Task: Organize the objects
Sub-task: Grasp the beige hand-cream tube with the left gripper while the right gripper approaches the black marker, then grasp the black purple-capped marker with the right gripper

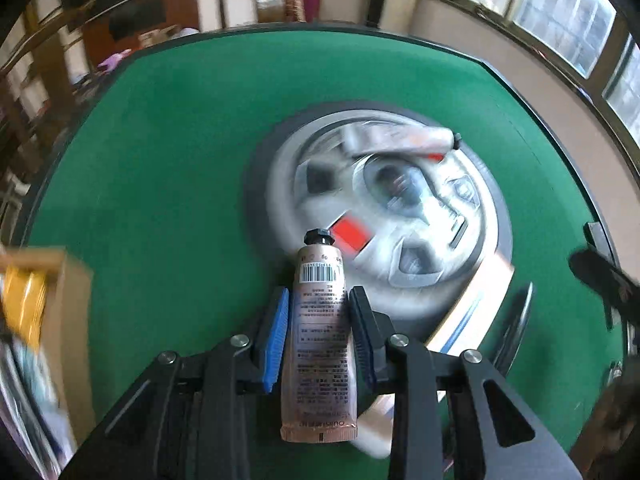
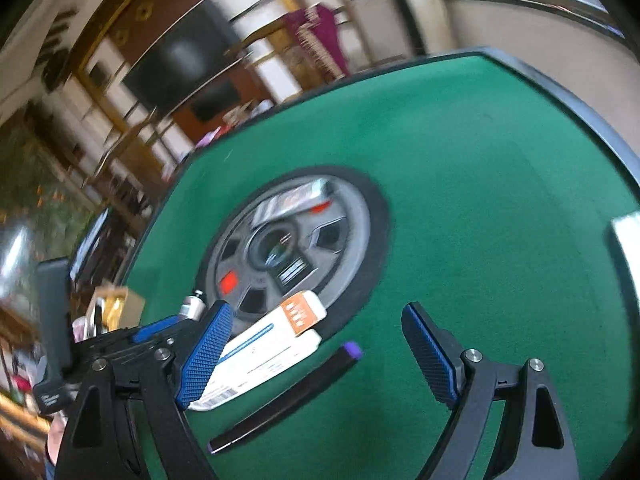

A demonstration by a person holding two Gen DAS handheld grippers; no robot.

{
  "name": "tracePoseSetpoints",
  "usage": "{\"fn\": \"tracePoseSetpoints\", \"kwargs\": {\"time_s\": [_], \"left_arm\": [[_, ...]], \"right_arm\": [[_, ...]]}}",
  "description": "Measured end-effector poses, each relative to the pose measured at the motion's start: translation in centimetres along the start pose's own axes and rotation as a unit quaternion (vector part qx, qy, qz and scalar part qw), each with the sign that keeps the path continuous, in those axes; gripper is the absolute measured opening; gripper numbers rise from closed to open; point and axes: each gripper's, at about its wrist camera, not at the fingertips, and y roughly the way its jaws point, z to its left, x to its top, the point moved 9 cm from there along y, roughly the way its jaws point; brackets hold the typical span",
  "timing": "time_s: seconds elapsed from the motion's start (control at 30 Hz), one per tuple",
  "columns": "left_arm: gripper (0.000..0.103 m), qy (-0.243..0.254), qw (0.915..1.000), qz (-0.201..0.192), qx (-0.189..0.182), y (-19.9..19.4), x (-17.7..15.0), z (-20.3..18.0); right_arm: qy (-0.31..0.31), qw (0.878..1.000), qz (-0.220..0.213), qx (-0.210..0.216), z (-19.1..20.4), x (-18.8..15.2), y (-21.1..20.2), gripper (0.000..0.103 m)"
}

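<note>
My left gripper [image 1: 319, 312] is shut on a pink cream tube [image 1: 319, 340] with a black cap and a barcode, held above the green table [image 1: 168, 168]. The left gripper also shows at the left of the right wrist view [image 2: 172, 322]. My right gripper [image 2: 316, 356] is open and empty above a black pen with a purple tip [image 2: 288, 394] and beside a white, orange and blue box [image 2: 264, 350]. The box also shows in the left wrist view [image 1: 468, 312]. A second tube [image 1: 400, 140] lies across the far side of the round centre panel [image 1: 384, 216].
A cardboard box [image 1: 52, 320] with yellow packets and other items stands at the table's left edge; it also shows in the right wrist view [image 2: 116, 304]. A white object [image 2: 628, 240] lies at the right edge. Shelves and a dark screen stand behind the table.
</note>
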Motion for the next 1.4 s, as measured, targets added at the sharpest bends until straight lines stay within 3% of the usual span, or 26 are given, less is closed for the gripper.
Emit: {"fn": "tracePoseSetpoints", "kwargs": {"time_s": [0.07,0.17,0.37,0.53,0.6,0.63,0.73,0.8,0.87,0.97,1.03,1.07,1.2,1.27,1.37,1.4], "left_arm": [[0.030,-0.018,0.9998,-0.004,-0.007,-0.3,-1.6,1.1],[0.030,-0.005,0.9997,-0.025,0.002,-0.7,-2.3,1.1],[0.030,0.003,0.9994,-0.032,-0.009,-0.8,-2.4,1.3],[0.030,0.005,0.9992,-0.033,-0.023,-0.9,-2.5,1.5],[0.030,0.007,0.9991,-0.033,-0.023,-0.9,-2.5,1.4],[0.030,0.009,0.9992,-0.032,-0.024,-0.8,-2.5,1.4],[0.030,0.006,0.9992,-0.030,-0.028,-0.8,-2.4,1.4],[0.030,0.007,0.9992,-0.028,-0.028,-0.8,-2.4,1.3],[0.030,0.010,0.9992,-0.027,-0.029,-0.9,-2.5,1.4],[0.030,0.009,0.9991,-0.027,-0.033,-0.9,-2.5,1.6],[0.030,0.012,0.9990,-0.027,-0.032,-0.9,-2.5,1.5],[0.030,0.015,0.9991,-0.029,-0.028,-0.9,-2.4,1.5],[0.030,0.023,0.9991,-0.030,-0.021,-0.8,-2.4,1.6],[0.030,0.033,0.9988,-0.032,-0.014,-0.7,-2.3,1.6],[0.031,0.058,0.9975,-0.038,0.013,-0.5,-2.4,1.2],[0.031,0.065,0.9968,-0.041,0.023,-0.5,-2.4,1.0]], "right_arm": [[-0.006,1.000,0.006,0.005,0.4,-0.2,1.0,0.090],[-0.005,1.000,0.022,0.000,0.2,-0.3,2.6,0.090],[-0.076,0.994,0.075,0.001,1.5,-2.2,3.9,0.091],[-0.117,0.981,0.146,0.058,3.8,-7.5,1.0,0.092],[-0.151,0.965,0.179,0.121,5.6,-11.0,-1.2,0.091],[-0.171,0.960,0.181,0.125,6.0,-11.9,-1.8,0.090],[-0.249,0.959,0.129,0.040,6.0,-11.8,-3.2,0.091],[-0.281,0.950,0.128,0.041,6.9,-11.6,-2.9,0.090],[-0.311,0.942,0.121,0.046,8.2,-11.7,-2.5,0.086],[-0.372,0.917,0.134,0.050,10.6,-13.5,-1.0,0.066],[-0.409,0.903,0.135,0.015,11.6,-14.1,0.8,0.055],[-0.417,0.900,0.128,0.005,12.0,-13.9,1.6,0.054],[-0.402,0.905,0.135,0.009,12.4,-13.4,2.4,0.047],[-0.374,0.916,0.143,0.011,11.8,-13.4,2.5,0.045],[-0.345,0.927,0.145,0.002,11.1,-13.1,2.1,0.028],[-0.333,0.932,0.142,-0.002,10.8,-12.9,2.0,0.017]]}}
